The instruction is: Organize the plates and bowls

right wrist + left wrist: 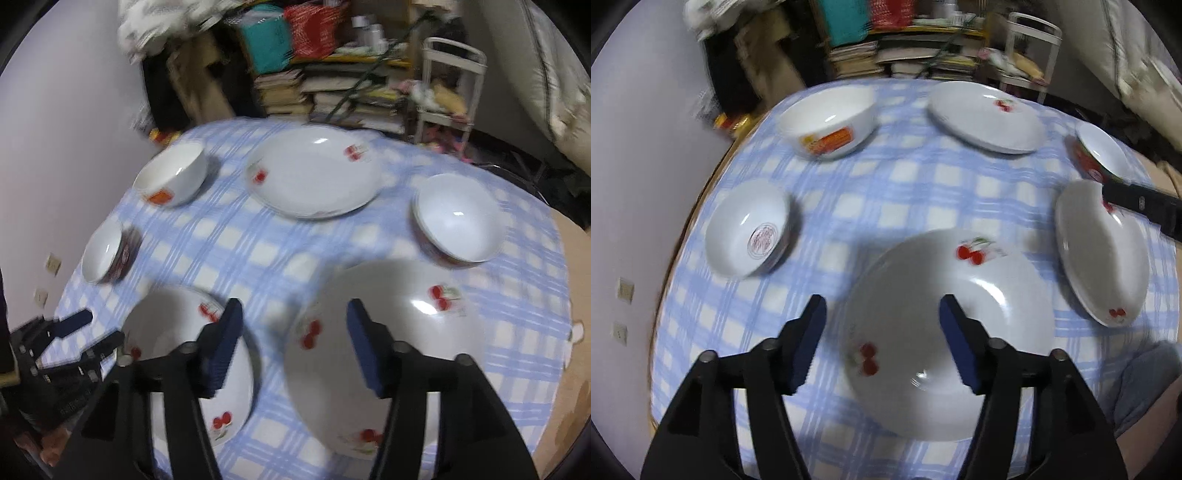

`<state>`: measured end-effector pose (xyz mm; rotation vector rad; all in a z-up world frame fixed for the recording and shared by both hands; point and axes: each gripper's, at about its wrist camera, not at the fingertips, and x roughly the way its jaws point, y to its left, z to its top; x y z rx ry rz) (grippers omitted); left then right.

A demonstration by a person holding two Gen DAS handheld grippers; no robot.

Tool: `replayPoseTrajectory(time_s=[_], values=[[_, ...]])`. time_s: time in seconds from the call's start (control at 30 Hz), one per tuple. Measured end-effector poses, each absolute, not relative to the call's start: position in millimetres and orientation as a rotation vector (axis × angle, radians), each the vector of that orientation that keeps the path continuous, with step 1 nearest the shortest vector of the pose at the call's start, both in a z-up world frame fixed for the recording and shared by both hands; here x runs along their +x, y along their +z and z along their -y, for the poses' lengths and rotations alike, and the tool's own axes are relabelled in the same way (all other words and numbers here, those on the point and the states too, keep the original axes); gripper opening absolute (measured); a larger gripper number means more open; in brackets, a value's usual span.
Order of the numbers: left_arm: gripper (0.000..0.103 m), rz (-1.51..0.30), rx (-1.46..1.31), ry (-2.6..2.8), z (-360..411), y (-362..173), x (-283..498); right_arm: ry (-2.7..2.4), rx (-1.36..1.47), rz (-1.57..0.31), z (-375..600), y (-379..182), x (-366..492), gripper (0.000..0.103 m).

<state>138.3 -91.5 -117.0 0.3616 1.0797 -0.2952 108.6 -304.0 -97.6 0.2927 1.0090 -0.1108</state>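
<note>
Three white cherry-print plates and three white bowls lie on a blue checked tablecloth. In the left wrist view my left gripper is open above the left rim of the near plate. A second plate lies right, a third plate far. Bowls sit at the left, the far left and the far right. In the right wrist view my right gripper is open, its right finger over the large near plate; the left gripper shows at the left edge.
The table's wooden edge runs close to a white wall on the left. Behind the table stand stacks of books, a white rack and coloured bags. Floor shows at the right.
</note>
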Motion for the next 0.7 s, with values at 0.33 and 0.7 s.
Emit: replayPoseTrajectory(time_s=[0.33, 0.7], values=[[0.077, -1.051, 0.399, -0.348, 148, -109, 145, -0.231, 0.289, -1.007, 364, -91, 89, 0.102], [0.076, -1.182, 0.294, -0.426, 203, -127, 157, -0.240, 0.395, -1.159, 422, -130, 69, 0.102]])
